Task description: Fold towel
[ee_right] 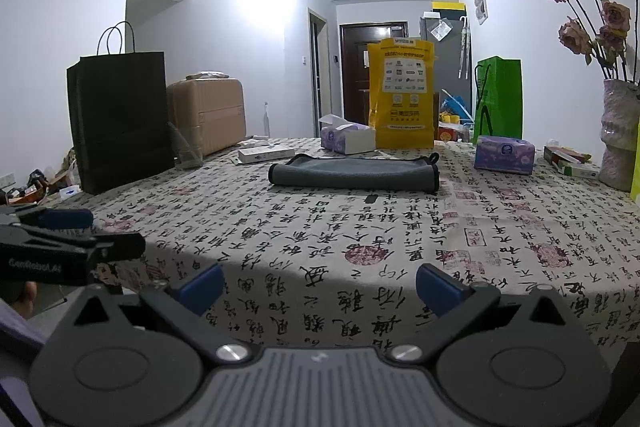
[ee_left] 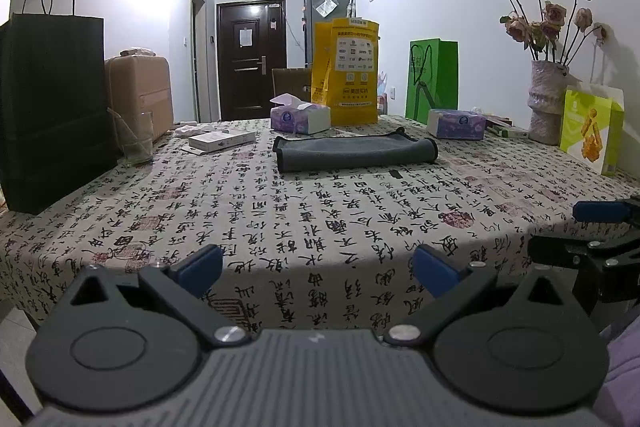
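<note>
A grey towel (ee_left: 354, 153) with dark edging lies folded in a long flat strip on the far middle of the table; it also shows in the right wrist view (ee_right: 354, 173). My left gripper (ee_left: 318, 267) is open and empty, low at the table's near edge, well short of the towel. My right gripper (ee_right: 320, 285) is open and empty, also at the near edge. Each gripper shows at the side of the other's view: the right gripper (ee_left: 592, 227) on the right, the left gripper (ee_right: 72, 231) on the left.
The table (ee_left: 320, 219) has a cloth printed with calligraphy. Around the towel stand a black paper bag (ee_left: 52, 107), a glass (ee_left: 136, 141), two tissue packs (ee_left: 300, 117), a yellow bag (ee_left: 346, 71), a green bag (ee_left: 432, 79), a vase of roses (ee_left: 546, 99) and small boxes (ee_left: 222, 140).
</note>
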{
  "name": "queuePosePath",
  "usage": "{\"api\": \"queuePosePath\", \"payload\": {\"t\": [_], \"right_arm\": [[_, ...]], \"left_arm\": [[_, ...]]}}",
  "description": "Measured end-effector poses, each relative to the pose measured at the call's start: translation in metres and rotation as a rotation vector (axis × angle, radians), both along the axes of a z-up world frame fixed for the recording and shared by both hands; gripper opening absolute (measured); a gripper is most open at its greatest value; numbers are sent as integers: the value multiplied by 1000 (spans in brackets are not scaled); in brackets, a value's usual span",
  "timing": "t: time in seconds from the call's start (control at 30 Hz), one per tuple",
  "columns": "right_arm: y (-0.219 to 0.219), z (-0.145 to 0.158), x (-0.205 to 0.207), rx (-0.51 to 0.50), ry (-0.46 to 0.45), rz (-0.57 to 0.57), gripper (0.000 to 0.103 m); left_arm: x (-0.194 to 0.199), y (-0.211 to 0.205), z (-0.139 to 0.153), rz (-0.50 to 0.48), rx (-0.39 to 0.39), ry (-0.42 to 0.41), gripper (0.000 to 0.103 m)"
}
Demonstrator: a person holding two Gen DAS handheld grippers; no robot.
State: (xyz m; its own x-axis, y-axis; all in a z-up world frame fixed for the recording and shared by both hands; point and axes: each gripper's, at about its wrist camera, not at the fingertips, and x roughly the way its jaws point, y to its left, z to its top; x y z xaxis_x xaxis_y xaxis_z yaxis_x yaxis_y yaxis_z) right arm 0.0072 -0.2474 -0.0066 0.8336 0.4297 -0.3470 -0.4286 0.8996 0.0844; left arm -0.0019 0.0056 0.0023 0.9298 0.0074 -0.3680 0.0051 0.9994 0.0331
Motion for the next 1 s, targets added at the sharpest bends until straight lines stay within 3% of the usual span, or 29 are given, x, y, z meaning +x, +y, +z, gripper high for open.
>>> {"api": "queuePosePath", "payload": {"t": [1.0], "right_arm": [[0,-1,1,3,2,-1,103]], "left_arm": [[0,0,0,-1,0,0,103]]}}
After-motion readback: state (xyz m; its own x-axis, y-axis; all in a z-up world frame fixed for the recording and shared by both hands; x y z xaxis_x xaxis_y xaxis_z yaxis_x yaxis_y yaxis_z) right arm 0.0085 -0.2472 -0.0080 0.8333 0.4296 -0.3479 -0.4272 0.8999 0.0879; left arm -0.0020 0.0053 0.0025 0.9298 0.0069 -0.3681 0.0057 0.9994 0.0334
